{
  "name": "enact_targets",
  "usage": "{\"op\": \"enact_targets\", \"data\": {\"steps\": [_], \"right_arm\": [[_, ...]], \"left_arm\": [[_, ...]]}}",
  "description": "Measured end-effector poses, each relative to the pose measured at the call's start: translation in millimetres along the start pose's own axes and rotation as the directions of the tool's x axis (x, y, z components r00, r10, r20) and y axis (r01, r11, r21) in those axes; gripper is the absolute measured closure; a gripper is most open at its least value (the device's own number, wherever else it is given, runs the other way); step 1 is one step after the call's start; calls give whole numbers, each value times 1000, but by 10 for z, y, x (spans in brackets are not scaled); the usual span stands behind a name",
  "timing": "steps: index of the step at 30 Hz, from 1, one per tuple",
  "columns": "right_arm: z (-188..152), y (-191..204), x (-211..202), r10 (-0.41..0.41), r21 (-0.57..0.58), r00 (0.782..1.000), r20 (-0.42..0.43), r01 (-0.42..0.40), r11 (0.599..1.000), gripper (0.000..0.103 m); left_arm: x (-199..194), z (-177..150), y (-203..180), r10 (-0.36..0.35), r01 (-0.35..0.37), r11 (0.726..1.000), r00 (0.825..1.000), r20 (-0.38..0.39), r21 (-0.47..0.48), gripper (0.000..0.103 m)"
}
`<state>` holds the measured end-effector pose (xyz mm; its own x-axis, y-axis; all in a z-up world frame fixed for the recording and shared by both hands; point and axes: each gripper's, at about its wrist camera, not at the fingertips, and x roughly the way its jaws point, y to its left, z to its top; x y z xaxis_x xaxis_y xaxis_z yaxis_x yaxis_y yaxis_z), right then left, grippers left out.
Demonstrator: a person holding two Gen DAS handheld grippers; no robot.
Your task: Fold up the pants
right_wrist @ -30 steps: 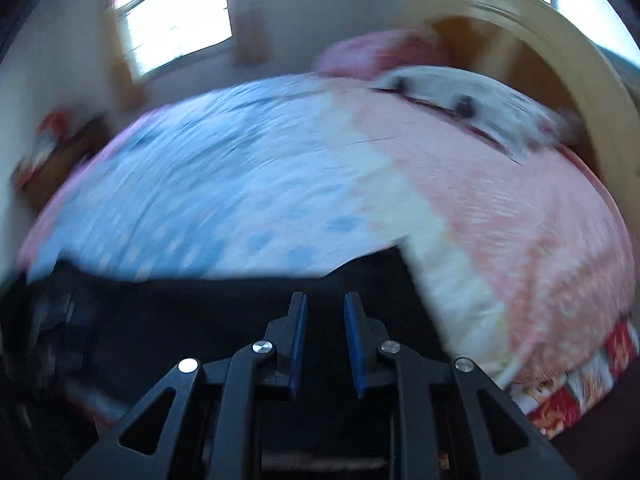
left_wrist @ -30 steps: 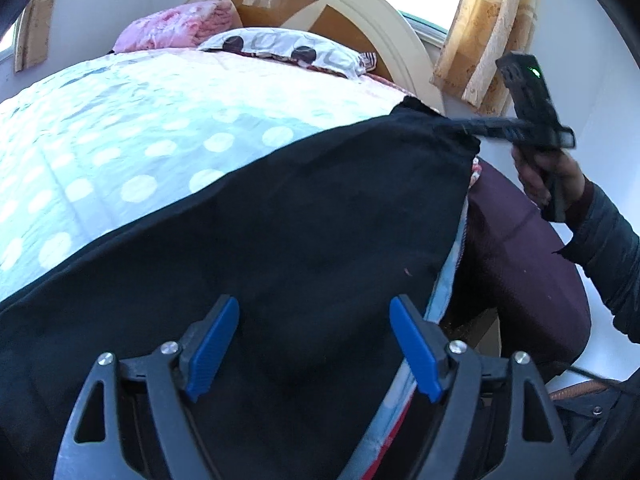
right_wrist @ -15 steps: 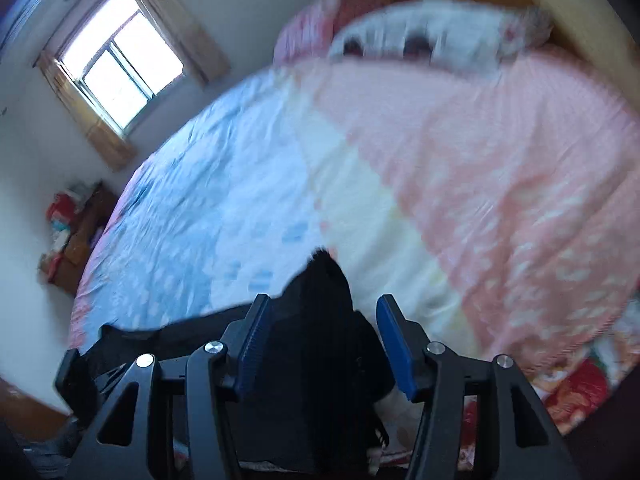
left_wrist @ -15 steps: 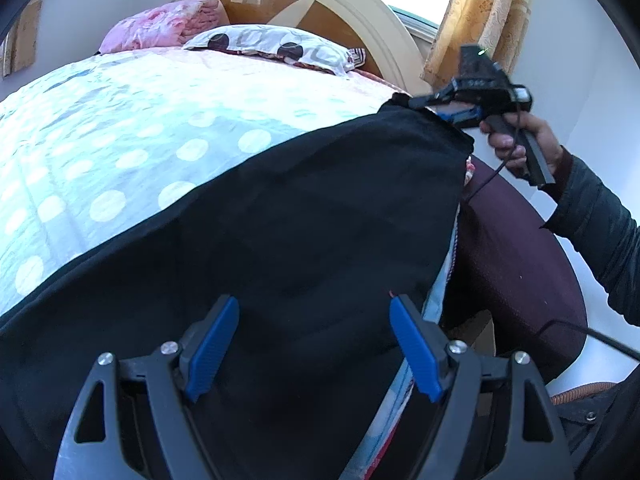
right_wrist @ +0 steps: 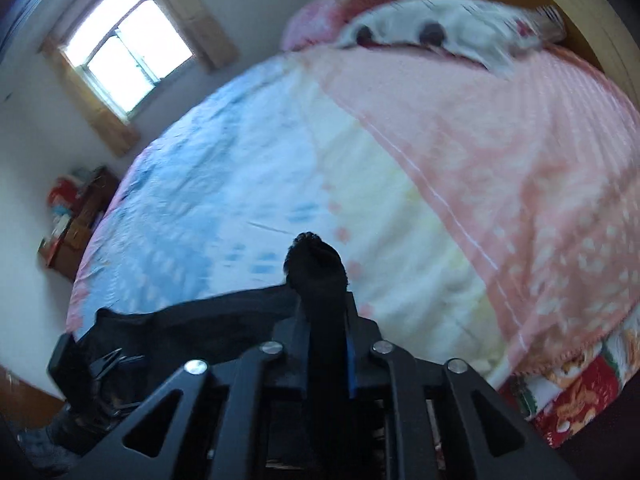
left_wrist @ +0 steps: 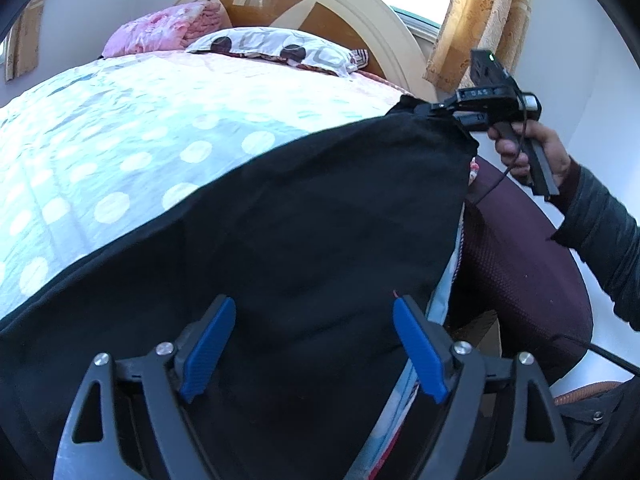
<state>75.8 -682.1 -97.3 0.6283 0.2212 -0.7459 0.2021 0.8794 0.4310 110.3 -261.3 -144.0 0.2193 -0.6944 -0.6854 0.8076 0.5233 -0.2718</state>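
Note:
Black pants (left_wrist: 320,220) lie spread across the near side of the bed. My left gripper (left_wrist: 314,344) hovers over their near part, its blue pads (left_wrist: 208,352) wide apart and still opening a little; the cloth lies under them, unpinched. At the far right corner of the pants, a hand holds my right gripper (left_wrist: 424,110). In the right wrist view a bunched tip of the pants (right_wrist: 316,256) sticks out between the narrow, closing jaws of the right gripper (right_wrist: 324,312), which press on the cloth.
The bed's quilt (left_wrist: 120,140) is pale blue with white dots, pink on its far side (right_wrist: 520,160). Pillows (left_wrist: 280,48) lie by the curved headboard (left_wrist: 320,4). A dark maroon round seat (left_wrist: 520,272) stands beside the bed on the right. A cabinet (right_wrist: 76,216) sits by the far wall.
The right gripper rolled, opened around the far corner of the pants and has closed onto it. The left gripper stayed where it was, wide over the cloth.

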Motion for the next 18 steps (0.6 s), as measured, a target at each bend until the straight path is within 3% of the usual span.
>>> {"op": "enact_targets", "data": {"steps": [2,5,12,14,18], "right_arm": [[-38,-141,-141,40,68,998,48,-43,997,64],[-224,-200,-393,2,129,993,121,-18,992,51],[-802,-503,-562,61,392,987,151,-116,913,51],[-860,-537,-460,139,428,981,138,-186,885,51],[-832,-470,-325,187,420,966,178,-246,873,51]], "left_arm": [[-84,-2,14,20,-20,1000,1000,21,0,19],[-218,-13,82,98,-98,995,994,52,-5,19],[-235,-144,318,171,-169,983,985,26,-65,19],[-225,-162,308,171,-168,984,985,30,-62,19],[-174,-169,283,181,-180,982,983,30,-51,19]]}}
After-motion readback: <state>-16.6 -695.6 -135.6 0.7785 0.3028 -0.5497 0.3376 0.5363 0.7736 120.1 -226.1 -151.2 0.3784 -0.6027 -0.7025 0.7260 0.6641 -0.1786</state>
